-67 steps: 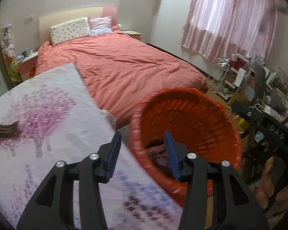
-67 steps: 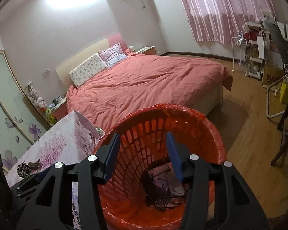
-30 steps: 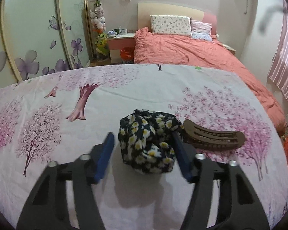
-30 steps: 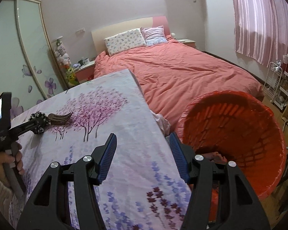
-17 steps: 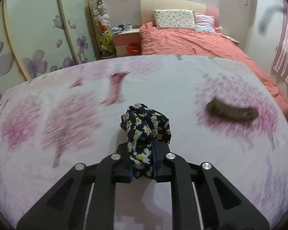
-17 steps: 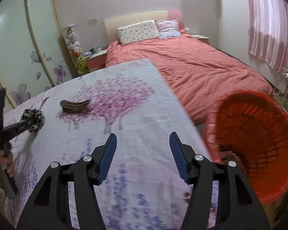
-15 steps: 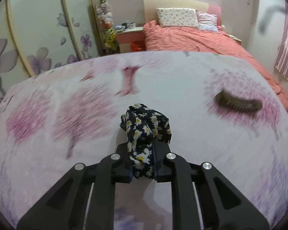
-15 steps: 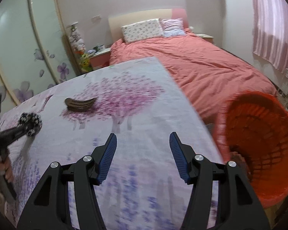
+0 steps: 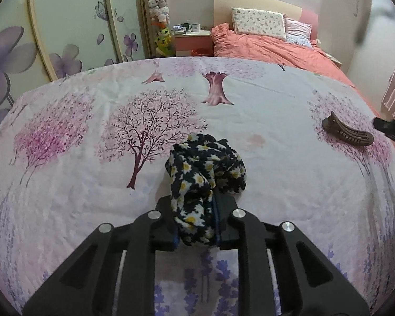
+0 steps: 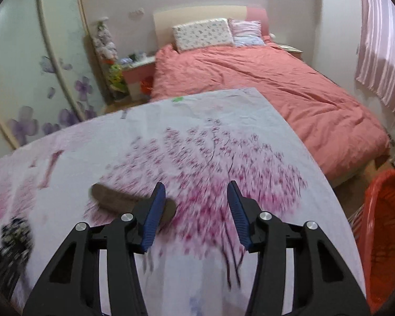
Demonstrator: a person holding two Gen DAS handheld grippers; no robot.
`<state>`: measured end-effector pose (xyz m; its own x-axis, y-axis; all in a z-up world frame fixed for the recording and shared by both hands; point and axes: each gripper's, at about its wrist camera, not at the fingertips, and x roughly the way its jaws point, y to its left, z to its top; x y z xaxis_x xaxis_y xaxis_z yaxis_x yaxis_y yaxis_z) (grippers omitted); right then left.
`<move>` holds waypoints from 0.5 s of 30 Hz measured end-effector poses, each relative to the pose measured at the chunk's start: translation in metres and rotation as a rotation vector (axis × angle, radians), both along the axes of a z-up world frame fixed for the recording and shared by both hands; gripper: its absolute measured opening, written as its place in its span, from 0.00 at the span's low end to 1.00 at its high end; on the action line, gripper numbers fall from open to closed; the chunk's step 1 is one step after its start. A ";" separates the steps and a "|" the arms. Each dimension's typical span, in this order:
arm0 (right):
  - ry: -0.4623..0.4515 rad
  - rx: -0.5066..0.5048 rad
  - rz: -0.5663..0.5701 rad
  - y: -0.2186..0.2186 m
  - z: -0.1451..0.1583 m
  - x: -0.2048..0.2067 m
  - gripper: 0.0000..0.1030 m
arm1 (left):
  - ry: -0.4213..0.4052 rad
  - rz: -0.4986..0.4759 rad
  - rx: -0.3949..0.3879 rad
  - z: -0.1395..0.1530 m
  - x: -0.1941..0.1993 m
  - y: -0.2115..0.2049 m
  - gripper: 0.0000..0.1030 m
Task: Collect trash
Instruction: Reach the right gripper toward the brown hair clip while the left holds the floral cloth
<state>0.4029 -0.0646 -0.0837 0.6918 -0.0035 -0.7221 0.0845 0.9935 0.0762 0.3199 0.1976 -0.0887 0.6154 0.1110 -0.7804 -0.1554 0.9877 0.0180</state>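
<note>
The left tool (image 9: 194, 218) pinches a soft, light daisy-print cloth (image 9: 205, 163) at its bunched lower fold, above the tabletop (image 9: 65, 197). The right tool (image 10: 196, 210), spread, nears the stiff brown hair clip (image 10: 113, 197) at ten o'clock.

— What sort of place is this?
— A home bedroom. A bed (image 10: 263, 87) with a coral duvet and two pillows (image 10: 202, 36) fills the upper middle of the right wrist view.
— Anything else?
— Sliding wardrobe doors (image 9: 52, 39) painted with purple flowers at upper left, pink curtains (image 10: 381, 39) at far right, and stacked plush toys (image 9: 159, 13) beside a nightstand (image 9: 192, 40).
</note>
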 end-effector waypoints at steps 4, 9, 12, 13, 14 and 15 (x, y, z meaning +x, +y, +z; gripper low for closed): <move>0.093 0.002 0.034 0.003 -0.011 0.010 0.45 | 0.000 0.001 -0.001 0.000 0.001 0.001 0.20; 0.096 0.007 0.100 0.005 -0.009 -0.012 0.44 | -0.002 0.003 -0.013 0.000 -0.001 0.002 0.21; 0.055 0.073 0.064 -0.002 -0.003 -0.020 0.44 | -0.004 0.003 -0.024 0.000 -0.001 0.003 0.21; 0.050 0.103 0.064 -0.002 -0.002 -0.021 0.44 | -0.004 0.003 -0.025 0.000 -0.001 0.004 0.21; 0.046 0.129 0.073 0.000 -0.002 -0.021 0.44 | -0.004 0.003 -0.025 0.000 -0.001 0.004 0.21; 0.043 0.136 0.085 0.006 -0.002 -0.021 0.44 | -0.004 0.003 -0.025 0.000 -0.001 0.004 0.21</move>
